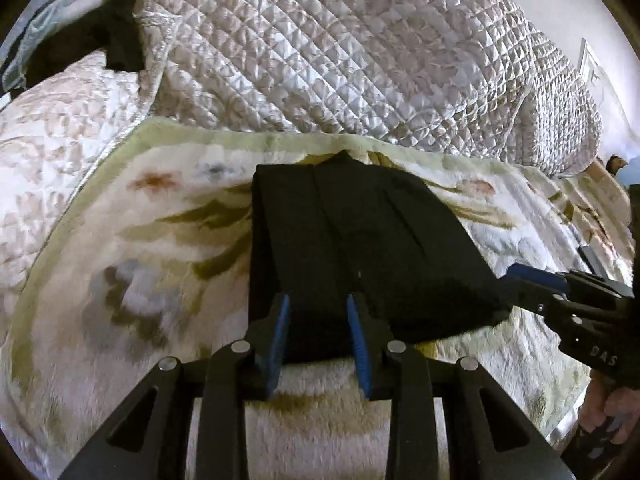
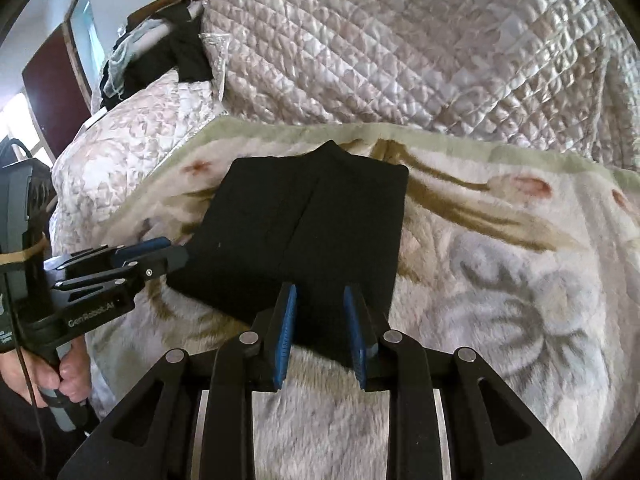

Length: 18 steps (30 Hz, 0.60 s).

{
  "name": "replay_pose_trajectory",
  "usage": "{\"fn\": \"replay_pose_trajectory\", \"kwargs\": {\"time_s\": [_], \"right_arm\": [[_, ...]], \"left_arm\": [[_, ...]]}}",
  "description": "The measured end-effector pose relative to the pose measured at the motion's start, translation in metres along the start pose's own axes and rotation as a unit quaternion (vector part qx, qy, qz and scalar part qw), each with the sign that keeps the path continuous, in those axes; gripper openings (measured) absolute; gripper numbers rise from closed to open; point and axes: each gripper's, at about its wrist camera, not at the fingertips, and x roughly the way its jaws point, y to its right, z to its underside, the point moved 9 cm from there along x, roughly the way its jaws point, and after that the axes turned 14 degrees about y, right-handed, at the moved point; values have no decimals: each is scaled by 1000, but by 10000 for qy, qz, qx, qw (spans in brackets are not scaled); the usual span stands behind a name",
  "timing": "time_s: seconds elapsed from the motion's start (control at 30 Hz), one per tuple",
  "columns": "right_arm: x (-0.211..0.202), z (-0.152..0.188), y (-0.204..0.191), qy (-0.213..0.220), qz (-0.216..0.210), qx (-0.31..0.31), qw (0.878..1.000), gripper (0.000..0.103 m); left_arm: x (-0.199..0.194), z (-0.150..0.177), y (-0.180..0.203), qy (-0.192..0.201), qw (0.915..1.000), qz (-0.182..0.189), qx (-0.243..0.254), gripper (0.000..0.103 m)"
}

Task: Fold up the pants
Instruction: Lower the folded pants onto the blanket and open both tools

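Note:
The black pants [image 1: 352,240] lie folded into a compact rectangle on the floral fleece blanket [image 1: 140,260]; they also show in the right wrist view [image 2: 304,232]. My left gripper [image 1: 318,312] is open, its blue pads over the near edge of the pants, with no cloth pinched. My right gripper [image 2: 320,304] is open over the near right edge of the pants, empty. In the left wrist view the right gripper [image 1: 516,272] comes in from the right at the pants' near corner. In the right wrist view the left gripper [image 2: 160,248] sits at the pants' left corner.
A quilted satin bedspread [image 1: 360,48] is heaped behind the blanket. Dark clothes [image 2: 176,52] lie at the back left. A white wall [image 1: 592,12] is at the right, a door [image 2: 60,80] at the left.

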Motion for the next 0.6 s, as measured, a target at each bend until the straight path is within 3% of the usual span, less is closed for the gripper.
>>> {"fn": "replay_pose_trajectory", "kwargs": {"time_s": [0.13,0.2,0.23,0.6], "right_arm": [[-15,11,-7,17,63,-104,9999,30],[-20,15,-8,39,86,-161,9998,43],[-22,18,-8,41,113,-161,9998,45],[-15,42,4,-241,349,-107,9990,45]], "left_arm": [[-10,12,4,-61,9999,-8,-89,35],[-14,18,3,-76,9999,-90,-90,42],[-15,22,1,-95,9998,-152,-83,43],[-5,41,-11,-327,9985,-429,-46,52]]}}
